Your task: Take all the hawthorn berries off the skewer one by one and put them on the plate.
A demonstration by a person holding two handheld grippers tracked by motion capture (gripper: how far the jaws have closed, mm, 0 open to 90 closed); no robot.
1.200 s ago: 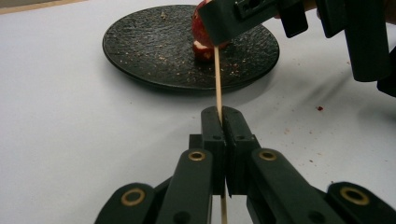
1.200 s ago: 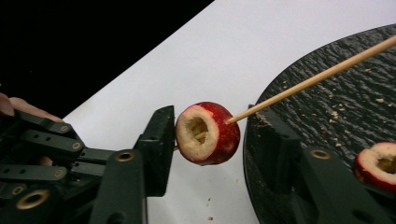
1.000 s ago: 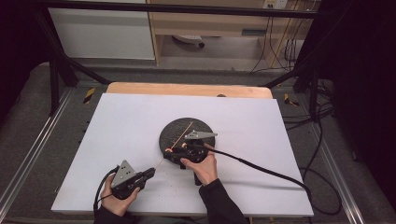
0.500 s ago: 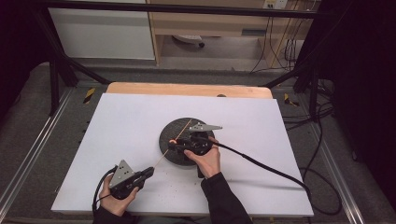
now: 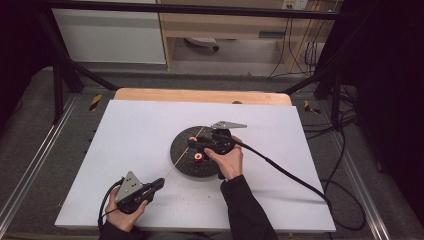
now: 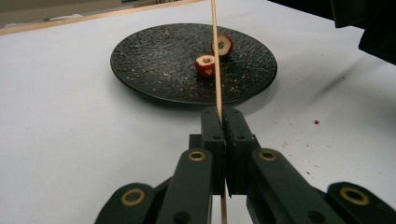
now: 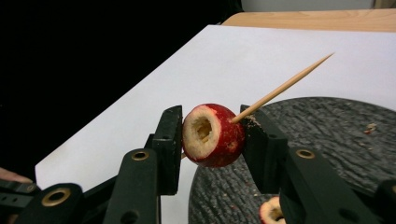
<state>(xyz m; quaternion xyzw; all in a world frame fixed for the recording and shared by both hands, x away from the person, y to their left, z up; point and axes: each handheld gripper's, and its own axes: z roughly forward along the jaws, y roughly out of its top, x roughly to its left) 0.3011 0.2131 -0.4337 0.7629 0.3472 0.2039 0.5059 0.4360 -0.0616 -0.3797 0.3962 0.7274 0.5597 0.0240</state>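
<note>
One cored fruit piece [image 6: 205, 65] lies on the black plate [image 6: 154, 70]; right tool [image 7: 212, 135] clenches another, left tool [image 6: 226, 135] the skewer [image 6: 215, 56].

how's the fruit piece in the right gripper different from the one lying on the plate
The held fruit hangs above the black plate, clamped between the right gripper jaws, with the skewer through it. The loose fruit lies on the plate, off the skewer. Both are red-skinned, pale inside, with hollowed cores.
</note>
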